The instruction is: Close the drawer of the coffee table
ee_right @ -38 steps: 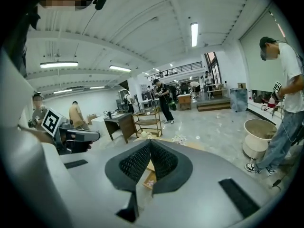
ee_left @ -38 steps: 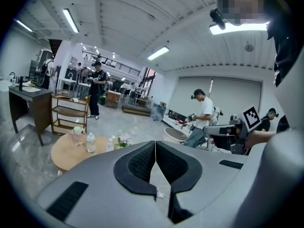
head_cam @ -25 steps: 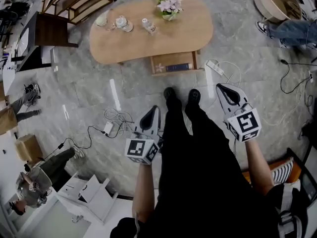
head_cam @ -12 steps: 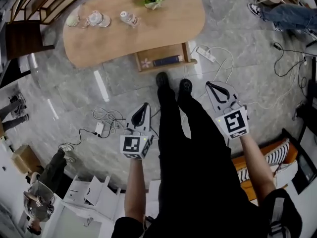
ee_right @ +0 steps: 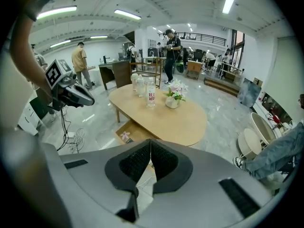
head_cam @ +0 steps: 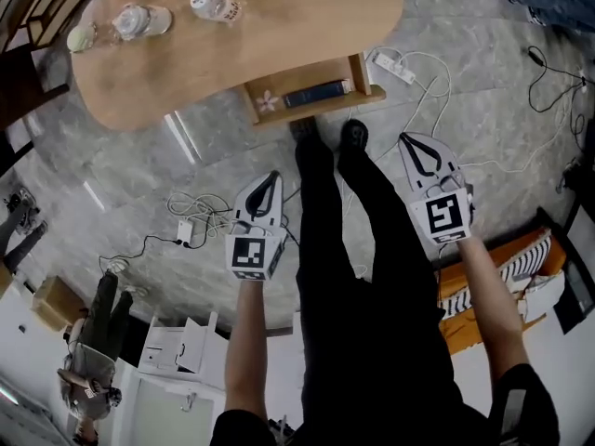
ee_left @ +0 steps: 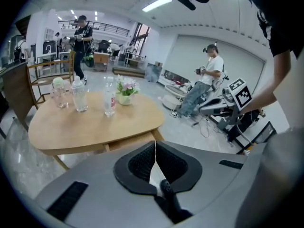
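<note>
The oval wooden coffee table (head_cam: 288, 35) fills the top of the head view. Its drawer (head_cam: 311, 93) is pulled out toward me, with a dark blue book and a flower-printed item inside. My left gripper (head_cam: 270, 177) hangs shut and empty over the floor, short of the drawer and to its left. On the other side of my legs my right gripper (head_cam: 410, 140) is also shut and empty, to the right of the drawer. In the left gripper view the closed left gripper (ee_left: 155, 144) points at the table (ee_left: 95, 125). In the right gripper view the right gripper (ee_right: 150, 141) points toward the drawer (ee_right: 129, 131).
Bottles (head_cam: 212, 6), a cup and a flower pot (ee_right: 173, 98) stand on the table. My shoes (head_cam: 353, 136) are just before the drawer. A power strip (head_cam: 389, 65) and cables (head_cam: 200, 214) lie on the floor. A wooden chair (head_cam: 23, 72) stands at the left; other people stand around.
Both grippers have come down and stayed shut. The head view has shifted, so the table and drawer now sit higher and larger in the picture.
</note>
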Tool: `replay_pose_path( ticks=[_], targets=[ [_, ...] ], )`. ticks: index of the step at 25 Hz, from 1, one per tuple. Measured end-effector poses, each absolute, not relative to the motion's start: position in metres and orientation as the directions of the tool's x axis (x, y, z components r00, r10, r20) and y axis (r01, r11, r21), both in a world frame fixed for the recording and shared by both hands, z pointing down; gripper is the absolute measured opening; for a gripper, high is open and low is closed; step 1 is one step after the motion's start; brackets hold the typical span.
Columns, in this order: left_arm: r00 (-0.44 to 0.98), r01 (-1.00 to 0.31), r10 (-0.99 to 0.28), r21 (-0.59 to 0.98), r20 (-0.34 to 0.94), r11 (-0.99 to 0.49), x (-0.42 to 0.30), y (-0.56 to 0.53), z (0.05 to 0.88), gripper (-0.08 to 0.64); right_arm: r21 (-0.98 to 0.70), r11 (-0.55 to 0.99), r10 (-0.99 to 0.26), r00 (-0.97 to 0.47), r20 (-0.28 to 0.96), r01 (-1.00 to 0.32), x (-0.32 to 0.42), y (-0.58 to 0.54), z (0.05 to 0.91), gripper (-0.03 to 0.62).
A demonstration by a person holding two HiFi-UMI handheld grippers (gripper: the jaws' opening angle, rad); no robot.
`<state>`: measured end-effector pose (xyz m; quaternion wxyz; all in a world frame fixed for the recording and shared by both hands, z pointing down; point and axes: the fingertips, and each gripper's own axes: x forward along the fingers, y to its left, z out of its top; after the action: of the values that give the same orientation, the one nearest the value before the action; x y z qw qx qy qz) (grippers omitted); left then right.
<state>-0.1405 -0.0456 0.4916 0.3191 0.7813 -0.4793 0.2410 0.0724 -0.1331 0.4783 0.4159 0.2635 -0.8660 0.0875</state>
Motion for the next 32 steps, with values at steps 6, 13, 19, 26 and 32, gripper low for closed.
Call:
replay_pose_path(
  ticks=[6,13,19,26,32],
  targets=[
    [0.420,-0.898,-0.521,0.255,0.743,-0.359,-0.164,-0.036,0.574,0.015,0.076,0.843,-0.371,-0.472,0.800,-0.533,0.079,-0.139,0.556,0.012],
    [0.343,-0.918,-0.446,0.195,0.826,-0.345,-0.197,-0.017,0.687,0.029,0.101,0.830,-0.370,-0.405,0.836,-0.549,0.101,-0.140,0.648,0.014],
    [0.300,-0.929,-0.384,0.175,0.873,-0.328,-0.221,0.000,0.758,0.213,0.121,0.854,-0.340,-0.366,0.867,-0.505,0.119,-0.140,0.713,0.014],
    [0.307,-0.913,-0.363,0.165,0.879,-0.373,-0.217,-0.010,0.805,0.285,0.129,0.860,-0.327,-0.339,0.882,-0.494,0.133,-0.153,0.762,0.116],
    [0.332,-0.912,-0.359,0.199,0.872,-0.359,-0.212,-0.024,0.831,0.310,0.119,0.899,-0.285,-0.357,0.889,-0.421,0.133,-0.151,0.778,0.127]
  ],
)
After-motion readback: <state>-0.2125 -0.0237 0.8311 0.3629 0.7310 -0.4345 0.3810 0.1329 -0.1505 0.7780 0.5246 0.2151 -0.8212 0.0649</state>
